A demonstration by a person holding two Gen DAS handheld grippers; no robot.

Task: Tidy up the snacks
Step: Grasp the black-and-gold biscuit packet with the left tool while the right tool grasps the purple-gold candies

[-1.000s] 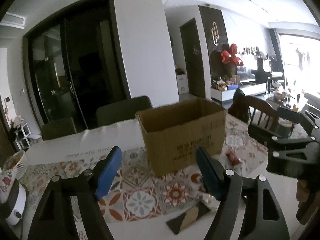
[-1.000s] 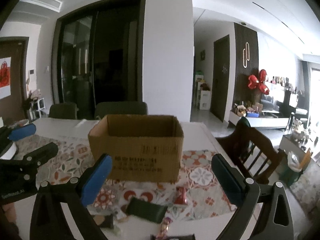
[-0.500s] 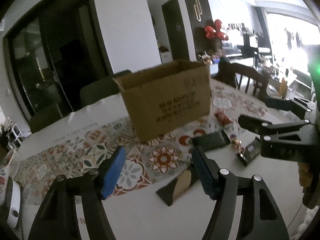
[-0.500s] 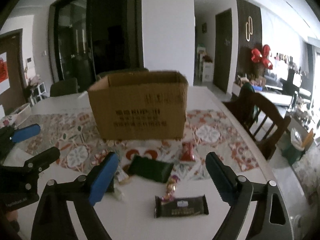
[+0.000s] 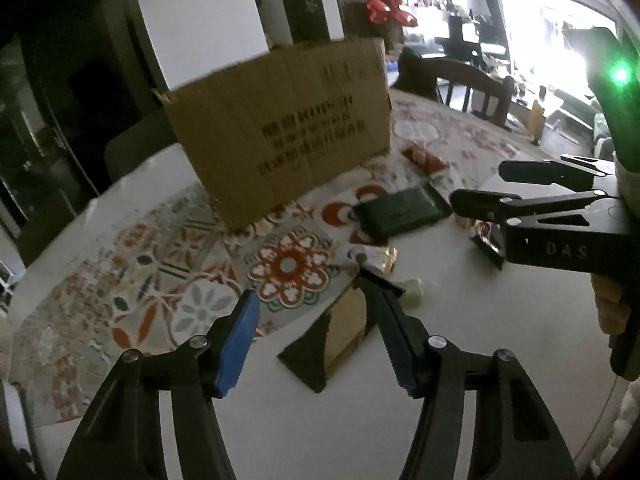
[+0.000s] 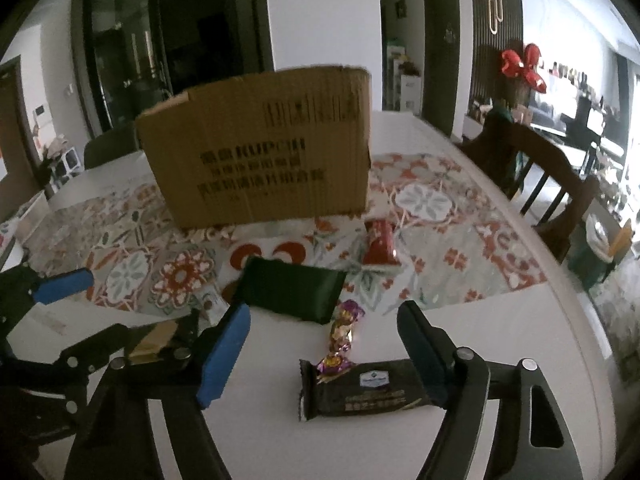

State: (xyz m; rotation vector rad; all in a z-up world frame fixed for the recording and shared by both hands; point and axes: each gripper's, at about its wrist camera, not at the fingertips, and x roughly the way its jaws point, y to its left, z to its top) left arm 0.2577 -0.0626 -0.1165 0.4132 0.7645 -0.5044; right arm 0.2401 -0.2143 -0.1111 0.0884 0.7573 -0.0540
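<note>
I am in a home, at the dining table of an open living and dining room. A patterned tablecloth covers part of the white tabletop, with a wooden dining chair pushed in beside it. Past the table I see dark glass doors, a closed inner door, and a red balloon-dog ornament by a slatted wall. Farther off is a bright lounge with shelves of small things.

Dim, window glare, motion blur, fisheye
</note>
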